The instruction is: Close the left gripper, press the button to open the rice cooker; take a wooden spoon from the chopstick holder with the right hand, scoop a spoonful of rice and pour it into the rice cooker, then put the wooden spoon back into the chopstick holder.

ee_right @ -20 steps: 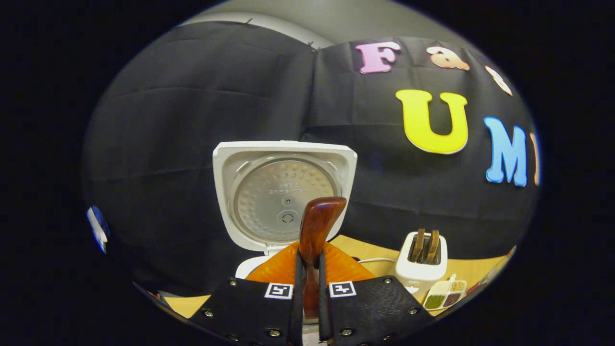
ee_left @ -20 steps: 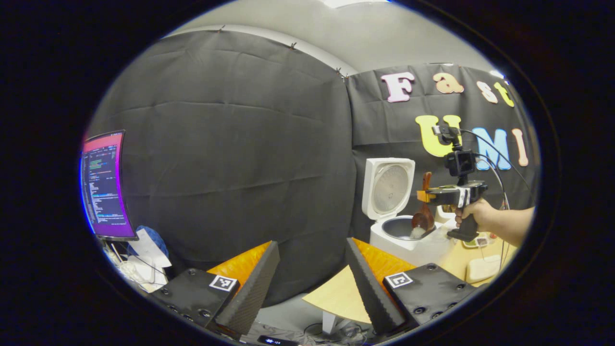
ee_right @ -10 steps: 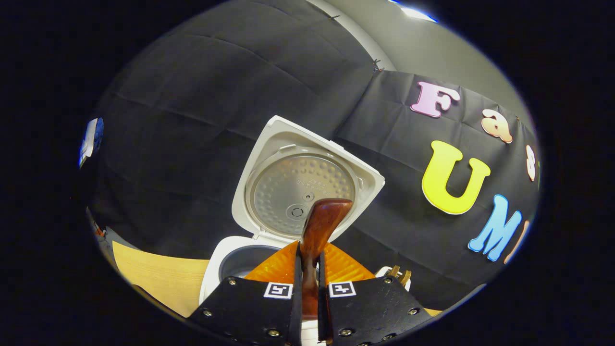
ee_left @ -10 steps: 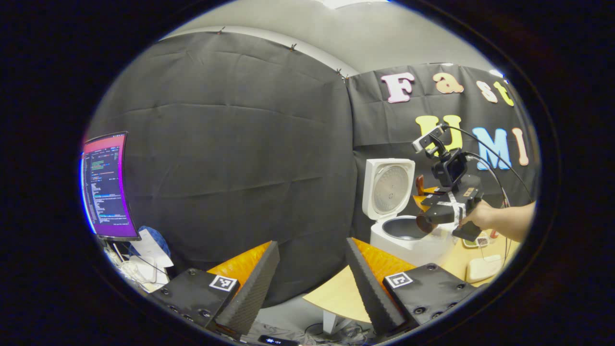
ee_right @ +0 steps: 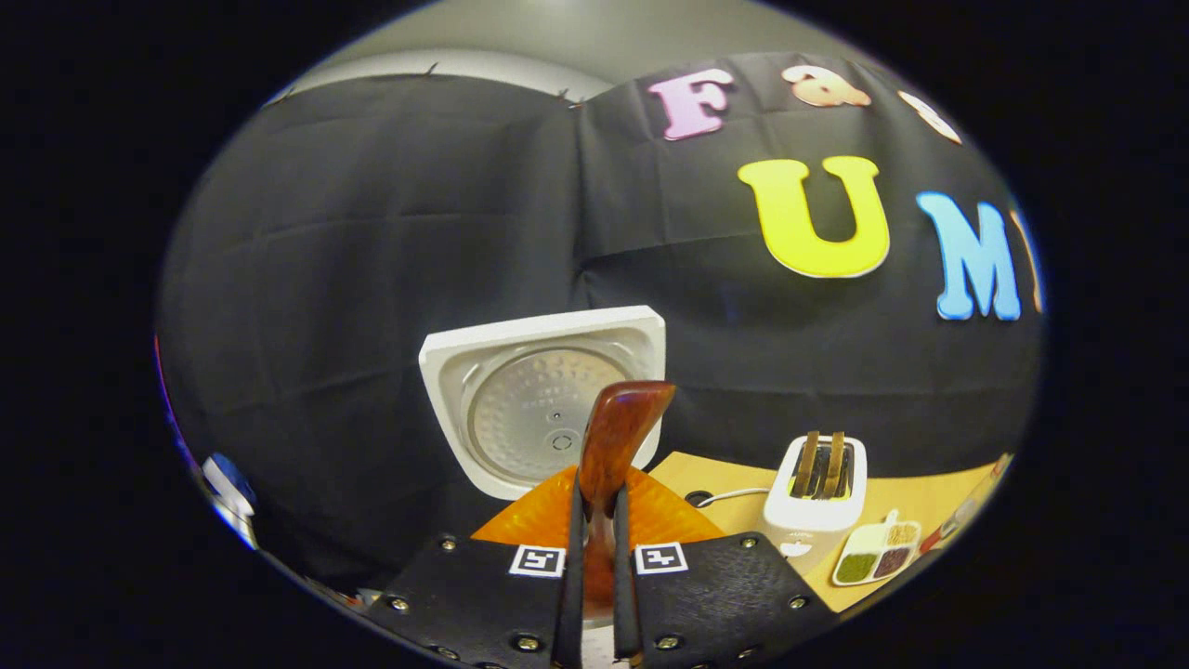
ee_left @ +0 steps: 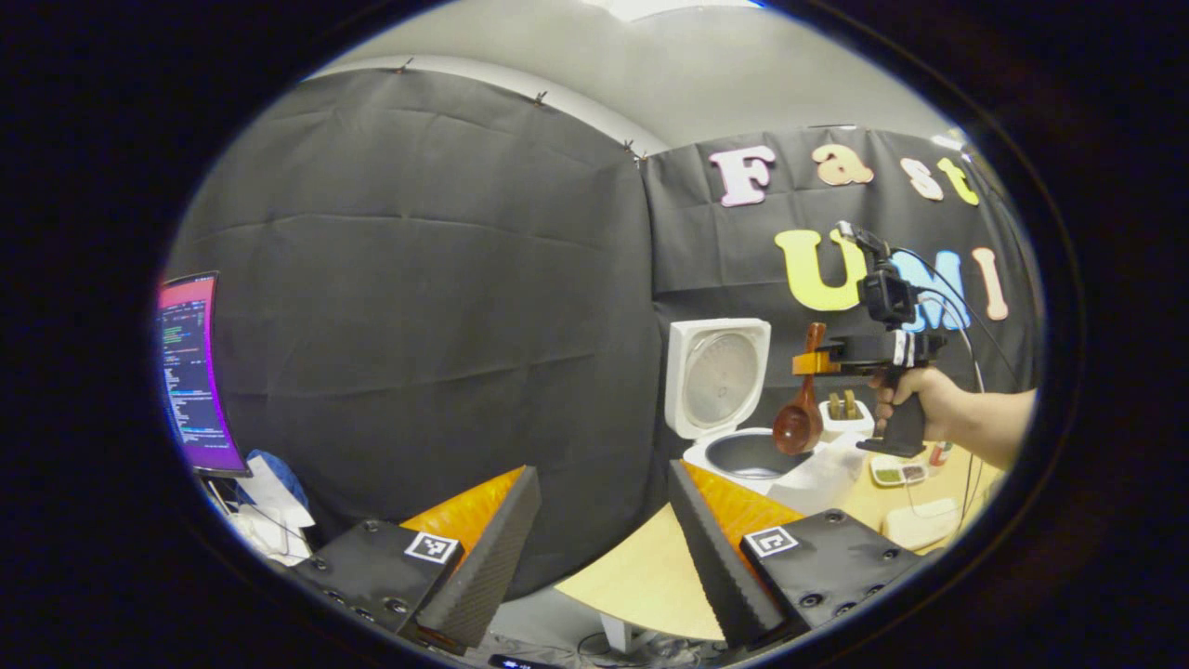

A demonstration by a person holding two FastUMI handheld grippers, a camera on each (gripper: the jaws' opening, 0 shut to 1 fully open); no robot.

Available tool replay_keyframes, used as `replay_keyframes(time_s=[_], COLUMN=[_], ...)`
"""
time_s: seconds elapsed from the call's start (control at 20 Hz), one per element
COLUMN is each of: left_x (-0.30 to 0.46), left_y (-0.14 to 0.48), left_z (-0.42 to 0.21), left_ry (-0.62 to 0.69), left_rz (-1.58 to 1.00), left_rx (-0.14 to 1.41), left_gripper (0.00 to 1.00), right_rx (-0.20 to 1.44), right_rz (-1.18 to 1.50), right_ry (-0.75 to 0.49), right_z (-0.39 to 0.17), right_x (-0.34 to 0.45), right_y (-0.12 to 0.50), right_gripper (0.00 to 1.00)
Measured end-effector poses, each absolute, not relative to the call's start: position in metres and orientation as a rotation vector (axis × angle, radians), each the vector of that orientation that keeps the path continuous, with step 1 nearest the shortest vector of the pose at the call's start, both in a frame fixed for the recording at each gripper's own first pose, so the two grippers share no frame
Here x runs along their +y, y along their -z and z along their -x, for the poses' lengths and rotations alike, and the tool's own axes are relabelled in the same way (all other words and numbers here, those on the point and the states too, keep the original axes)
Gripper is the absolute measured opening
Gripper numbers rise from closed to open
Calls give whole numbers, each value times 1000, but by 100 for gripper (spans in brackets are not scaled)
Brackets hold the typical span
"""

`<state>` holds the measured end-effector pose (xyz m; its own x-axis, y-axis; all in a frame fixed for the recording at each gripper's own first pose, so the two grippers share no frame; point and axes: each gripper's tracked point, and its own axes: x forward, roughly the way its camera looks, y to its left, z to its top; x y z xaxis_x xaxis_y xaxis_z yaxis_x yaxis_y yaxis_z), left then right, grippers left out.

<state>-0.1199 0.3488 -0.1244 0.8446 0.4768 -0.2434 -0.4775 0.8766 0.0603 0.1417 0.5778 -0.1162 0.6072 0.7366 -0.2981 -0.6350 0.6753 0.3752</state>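
Note:
The white rice cooker (ee_left: pixel 734 446) stands on the wooden table with its lid (ee_left: pixel 717 376) raised upright. In the left gripper view my right gripper (ee_left: pixel 810 362) hangs above and just right of the pot, shut on the wooden spoon (ee_left: pixel 801 423), whose bowl points down. The right gripper view has the spoon's handle (ee_right: pixel 618 437) sticking up between my right gripper's (ee_right: pixel 594 567) shut fingers, with the cooker lid (ee_right: pixel 539 400) behind. My left gripper (ee_left: pixel 604 548) is off the table's left side, open and holding nothing.
A white toaster (ee_right: pixel 816 492) and a small tray of seasonings (ee_right: pixel 873 553) sit right of the cooker on the table (ee_right: pixel 920 511). A lit monitor (ee_left: pixel 190 372) and clutter are at the far left. A hand (ee_left: pixel 915 395) holds the right gripper.
The right gripper tipped the spoon over the cooker pot, then levelled out and rose; the spoon's bowl now hangs down above the pot. The left gripper's view shifted slightly.

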Motion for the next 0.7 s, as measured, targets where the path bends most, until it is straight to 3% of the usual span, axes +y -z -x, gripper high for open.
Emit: replay_keyframes(time_s=[0.15, 0.2, 0.65, 0.7], left_x=[336, 333, 301, 297], left_y=[117, 114, 96, 95], left_z=[98, 94, 49, 45], left_ry=[-472, -460, -357, -348], left_rz=[-1, 3, 9, 11], left_rx=[227, 219, 150, 147], left_gripper=[100, 96, 96, 100], right_rx=[456, 453, 436, 432], right_rz=[-341, -356, -417, -419], right_ry=[-751, -737, -567, -548], right_z=[-149, -152, -164, -165], right_x=[544, 532, 414, 402], right_y=[99, 93, 78, 77], right_gripper=[13, 13, 13, 13])
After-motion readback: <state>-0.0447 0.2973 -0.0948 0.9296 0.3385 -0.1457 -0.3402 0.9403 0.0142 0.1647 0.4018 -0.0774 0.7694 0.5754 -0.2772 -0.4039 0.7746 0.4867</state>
